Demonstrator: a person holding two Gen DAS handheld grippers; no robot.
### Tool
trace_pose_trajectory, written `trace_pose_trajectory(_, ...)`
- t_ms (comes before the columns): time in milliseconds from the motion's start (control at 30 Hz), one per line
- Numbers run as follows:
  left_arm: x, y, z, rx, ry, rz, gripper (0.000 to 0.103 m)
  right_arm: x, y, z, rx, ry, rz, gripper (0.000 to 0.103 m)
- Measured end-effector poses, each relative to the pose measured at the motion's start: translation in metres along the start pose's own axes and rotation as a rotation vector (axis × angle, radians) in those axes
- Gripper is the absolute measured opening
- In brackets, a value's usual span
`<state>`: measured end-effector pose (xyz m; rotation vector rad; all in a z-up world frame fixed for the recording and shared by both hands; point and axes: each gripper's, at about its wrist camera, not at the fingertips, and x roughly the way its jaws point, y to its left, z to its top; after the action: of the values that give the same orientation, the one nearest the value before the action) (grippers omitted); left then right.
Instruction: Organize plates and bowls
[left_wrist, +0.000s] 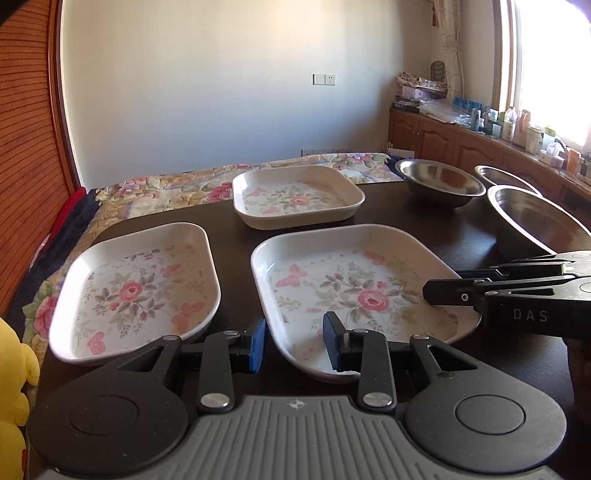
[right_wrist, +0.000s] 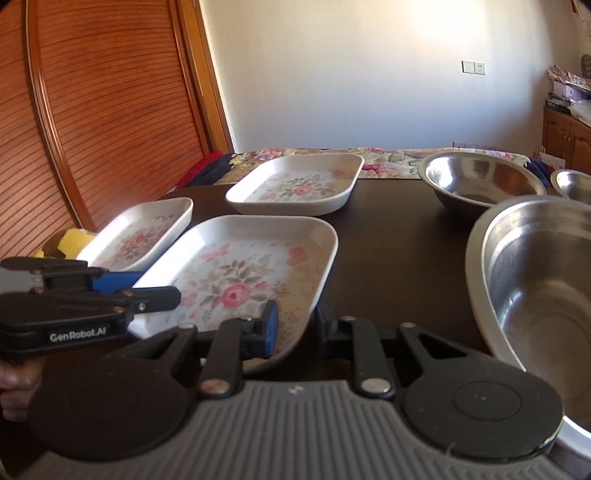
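Note:
Three white floral plates lie on the dark table (left_wrist: 391, 210): a near one (left_wrist: 354, 291) (right_wrist: 236, 277), a left one (left_wrist: 136, 288) (right_wrist: 140, 232) and a far one (left_wrist: 295, 195) (right_wrist: 295, 184). Three steel bowls stand at the right: a far one (left_wrist: 439, 181) (right_wrist: 480, 181), a small one (left_wrist: 506, 177) (right_wrist: 574, 184) and a large near one (left_wrist: 535, 218) (right_wrist: 535, 288). My left gripper (left_wrist: 295, 341) is open, its fingers straddling the near plate's front left rim. My right gripper (right_wrist: 295, 325) is open, straddling that plate's front right rim.
A floral bedspread (left_wrist: 166, 192) lies beyond the table. A yellow plush toy (left_wrist: 14, 387) sits at the near left. A wooden shutter door (right_wrist: 92, 110) stands on the left. A cluttered wooden cabinet (left_wrist: 480, 136) runs along the right wall under the window.

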<state>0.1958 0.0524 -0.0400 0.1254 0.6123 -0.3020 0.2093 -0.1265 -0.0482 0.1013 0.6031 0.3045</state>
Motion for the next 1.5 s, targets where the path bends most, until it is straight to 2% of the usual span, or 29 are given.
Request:
trace_pose_trajectory(267, -0.023, -0.007, -0.01, -0.022, -0.008, 0.011, 0.035, -0.019, 0.003, -0.007, 0.019, -0.031, 0.025, 0.022)
trace_pose_trajectory(800, -0.073, -0.017, -0.054, -0.068, -0.004, 0.035, 0.035, -0.058, 0.021, -0.039, 0.012, -0.059, 0.057, 0.022)
trace_pose_trajectory(1167, -0.078, -0.016, -0.077, -0.085, -0.006, 0.054, 0.035, -0.066, 0.034, -0.058, 0.001, -0.04, 0.08, 0.022)
trace_pose_trajectory(1500, -0.074, -0.014, -0.079, -0.1, -0.03, 0.051, 0.035, -0.068, 0.041, -0.065, -0.042, -0.065, 0.061, 0.022)
